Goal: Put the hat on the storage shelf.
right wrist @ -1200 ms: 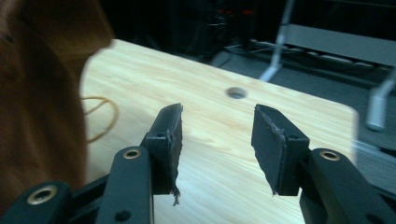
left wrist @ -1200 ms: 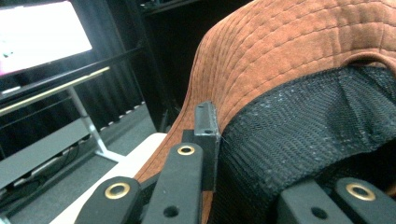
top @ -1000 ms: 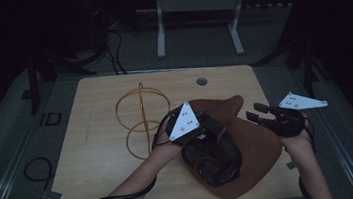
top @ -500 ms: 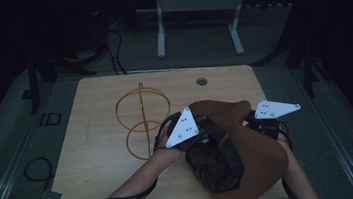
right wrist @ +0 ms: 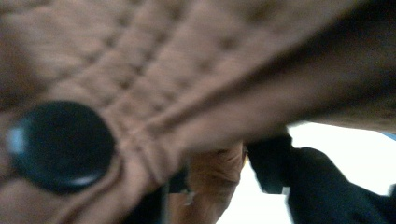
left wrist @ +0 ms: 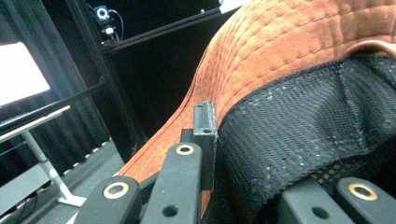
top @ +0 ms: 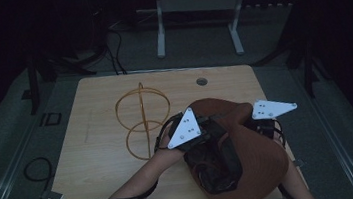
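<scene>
Left claw [left wrist: 205, 140] clenched on hat [top: 252, 166] brim, lifting it off desk [top: 104, 188]; right claw [top: 263, 127] closing at far brim, grip uncertain.

No writing, label, brand or number can be read anywhere from here. The brown hat [top: 252, 161] shows plain stitching and a black button, no lettering. The grey plates on the grippers carry small dots, not characters, and the table [top: 98, 138] is unmarked.
</scene>
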`<state>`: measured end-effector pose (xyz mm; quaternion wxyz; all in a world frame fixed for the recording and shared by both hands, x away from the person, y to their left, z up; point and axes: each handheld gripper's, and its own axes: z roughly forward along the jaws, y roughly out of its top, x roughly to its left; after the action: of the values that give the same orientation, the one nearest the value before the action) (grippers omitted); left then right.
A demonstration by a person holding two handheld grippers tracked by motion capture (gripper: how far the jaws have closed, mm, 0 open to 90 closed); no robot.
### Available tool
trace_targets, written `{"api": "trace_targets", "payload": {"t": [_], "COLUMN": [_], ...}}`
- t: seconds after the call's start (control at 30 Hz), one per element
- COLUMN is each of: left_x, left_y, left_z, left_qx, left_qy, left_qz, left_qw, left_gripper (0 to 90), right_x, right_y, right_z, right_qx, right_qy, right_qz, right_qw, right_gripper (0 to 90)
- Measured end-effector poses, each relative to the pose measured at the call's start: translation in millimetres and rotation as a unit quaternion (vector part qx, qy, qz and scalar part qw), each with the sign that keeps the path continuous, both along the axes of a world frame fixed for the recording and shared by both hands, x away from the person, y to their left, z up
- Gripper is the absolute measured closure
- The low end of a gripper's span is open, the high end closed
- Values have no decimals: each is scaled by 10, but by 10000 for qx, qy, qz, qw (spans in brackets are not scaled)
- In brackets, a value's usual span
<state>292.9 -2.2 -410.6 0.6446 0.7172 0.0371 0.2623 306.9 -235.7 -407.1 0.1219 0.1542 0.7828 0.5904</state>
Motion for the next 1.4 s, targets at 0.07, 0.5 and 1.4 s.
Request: {"api": "trace_targets", "payload": {"t": [0.07, 0.5, 1.4], "left_x": [-10, 49, -61], "left_y": [-19, 56, 862], "left_z": [4, 61, 236], "left_qx": [97, 60, -187], "left_qy": [-54, 151, 748], "left_qz": [154, 255, 1274], "left_qw": [9998, 9995, 9889], "left_gripper": [853, 592, 343], "right_x": [6, -2, 73], "right_y": [9, -33, -450], "right_z": [-8, -48, 367], "right_qx": [-11, 132, 789], "right_qy": [50, 302, -98], "right_qz": [68, 107, -869], "right_qw": [10000, 9994, 9930], "right_gripper": [732, 876, 877]}}
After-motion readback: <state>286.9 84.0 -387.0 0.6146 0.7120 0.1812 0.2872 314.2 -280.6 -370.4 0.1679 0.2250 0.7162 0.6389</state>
